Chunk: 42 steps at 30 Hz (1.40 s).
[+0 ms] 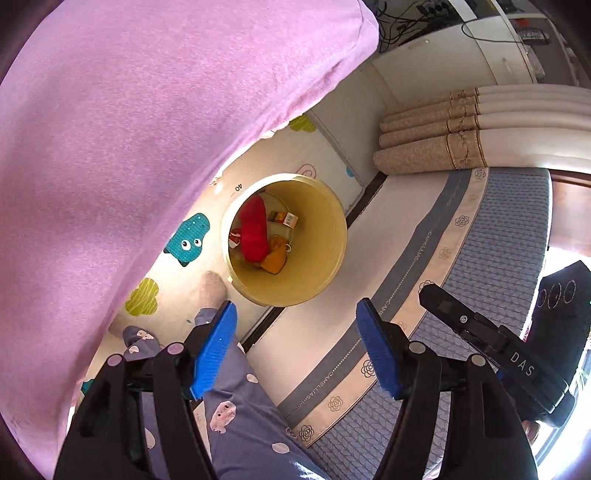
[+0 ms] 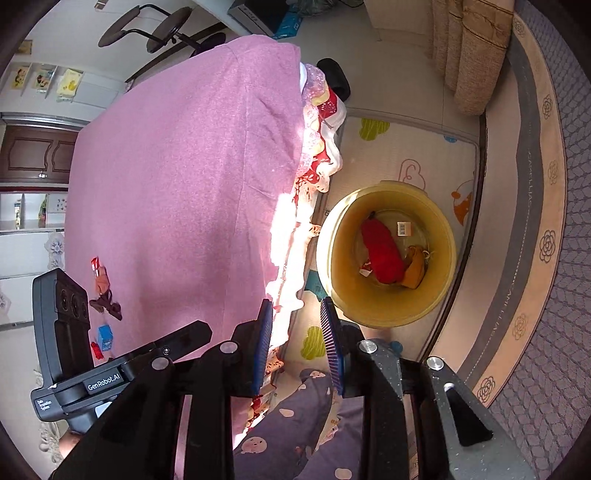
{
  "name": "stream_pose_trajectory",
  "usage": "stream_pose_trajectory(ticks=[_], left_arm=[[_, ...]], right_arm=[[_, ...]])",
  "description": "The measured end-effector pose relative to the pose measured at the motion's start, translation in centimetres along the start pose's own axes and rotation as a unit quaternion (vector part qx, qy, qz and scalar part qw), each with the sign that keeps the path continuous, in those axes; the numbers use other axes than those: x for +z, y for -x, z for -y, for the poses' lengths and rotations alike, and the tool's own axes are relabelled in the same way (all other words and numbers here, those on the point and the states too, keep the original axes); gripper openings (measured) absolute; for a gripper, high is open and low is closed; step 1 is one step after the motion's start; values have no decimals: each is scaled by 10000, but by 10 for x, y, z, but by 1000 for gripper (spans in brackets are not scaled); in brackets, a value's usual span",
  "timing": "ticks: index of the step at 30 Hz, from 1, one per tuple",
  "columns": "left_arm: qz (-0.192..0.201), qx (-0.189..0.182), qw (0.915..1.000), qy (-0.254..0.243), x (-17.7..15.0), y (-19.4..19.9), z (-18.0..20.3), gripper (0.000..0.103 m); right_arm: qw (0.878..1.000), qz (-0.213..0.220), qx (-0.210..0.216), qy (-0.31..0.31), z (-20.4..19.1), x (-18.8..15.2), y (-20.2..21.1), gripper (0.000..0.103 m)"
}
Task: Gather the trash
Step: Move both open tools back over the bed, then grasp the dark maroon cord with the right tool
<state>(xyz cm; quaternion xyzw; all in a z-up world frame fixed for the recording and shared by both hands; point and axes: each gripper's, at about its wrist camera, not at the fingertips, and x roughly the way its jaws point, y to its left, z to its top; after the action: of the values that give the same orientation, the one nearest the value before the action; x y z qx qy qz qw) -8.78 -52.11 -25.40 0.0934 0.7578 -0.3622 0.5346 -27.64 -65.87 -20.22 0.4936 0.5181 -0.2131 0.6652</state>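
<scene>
From the left wrist view, the left gripper (image 1: 297, 347) hangs with its blue pads (image 1: 218, 350) standing wide apart and nothing between them; through the gap at 12 o'clock sits the yellow bin (image 1: 332, 236) on the patterned floor mat (image 1: 184, 236). In the bin lie a red wrapper (image 1: 255, 232), an orange scrap (image 1: 275, 254) at its 4 o'clock side, and a small box (image 1: 286, 218) with a barcode at 1 o'clock of the red one. A socked foot (image 1: 212, 290) stands just beside the bin's rim at 8 o'clock, above a leg in spotted purple trousers (image 1: 236, 398). The pink cloth (image 1: 129, 147) fills the picture from 8 to 12 o'clock, and the bed edge (image 1: 480, 240) with a grey patterned cover runs from 2 to 5 o'clock, folded curtains (image 1: 428, 147) at 1 o'clock. The right gripper (image 2: 297, 347), seen from its own camera, has its pads narrowly parted, also empty, and shows in the left view as a black body at 4 o'clock. In the right view the bin (image 2: 443, 295) lies at 2 o'clock of the pads, near but apart from them. On the pink cloth (image 2: 184, 166) at 9 o'clock more trash stays uncollected: a small blue box (image 2: 105, 336), red scraps (image 2: 96, 349) touching or just beside it, a brown wrapper (image 2: 107, 304) and an orange one (image 2: 101, 278) above. An office chair (image 2: 162, 33) shows at 11 o'clock.
</scene>
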Motion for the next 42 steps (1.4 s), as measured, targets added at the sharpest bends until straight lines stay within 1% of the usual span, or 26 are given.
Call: stream_pose_trajectory(ticks=[4, 8, 12, 17, 22, 26, 28, 30, 34, 35, 36, 40, 42], left_arm=[[282, -124, 9989, 361, -3, 35, -43, 67], [585, -160, 9959, 678, -9, 73, -93, 67], [890, -191, 9909, 991, -27, 108, -146, 68], [1189, -221, 9816, 1481, -56, 147, -215, 68], [1439, -187, 9699, 1953, -83, 181, -286, 70], [1663, -143, 9596, 2265, -100, 205, -332, 70], [1755, -199, 9553, 2370, -106, 213, -351, 71], [1843, -251, 9515, 2451, -109, 219, -367, 71], [1943, -261, 9460, 2580, -100, 227, -393, 74], [1982, -273, 9441, 2619, -96, 229, -400, 74], [1993, -291, 9433, 2640, -92, 229, -408, 77], [2070, -165, 9371, 2806, -71, 235, -439, 77], [2054, -185, 9339, 2919, -61, 236, -455, 77]], right_arm=[[9990, -84, 26, 430, -52, -4, -12, 28], [9962, -201, 73, 849, -110, -15, -31, 28], [9909, -372, 151, 1289, -172, -33, -53, 28], [9806, -616, 249, 1843, -251, -63, -87, 28], [9688, -824, 409, 2303, -323, -93, -118, 28], [9593, -1004, 497, 2592, -367, -109, -140, 28], [9543, -1101, 505, 2730, -386, -114, -150, 28], [9493, -1166, 460, 2883, -404, -118, -160, 28], [9404, -1256, 373, 3137, -439, -115, -184, 28], [9386, -1270, 351, 3190, -449, -113, -191, 28], [9370, -1279, 328, 3233, -457, -111, -198, 28], [9293, -1362, 214, 3425, -488, -100, -235, 28], [9271, -1406, 165, 3470, -499, -93, -256, 28]])
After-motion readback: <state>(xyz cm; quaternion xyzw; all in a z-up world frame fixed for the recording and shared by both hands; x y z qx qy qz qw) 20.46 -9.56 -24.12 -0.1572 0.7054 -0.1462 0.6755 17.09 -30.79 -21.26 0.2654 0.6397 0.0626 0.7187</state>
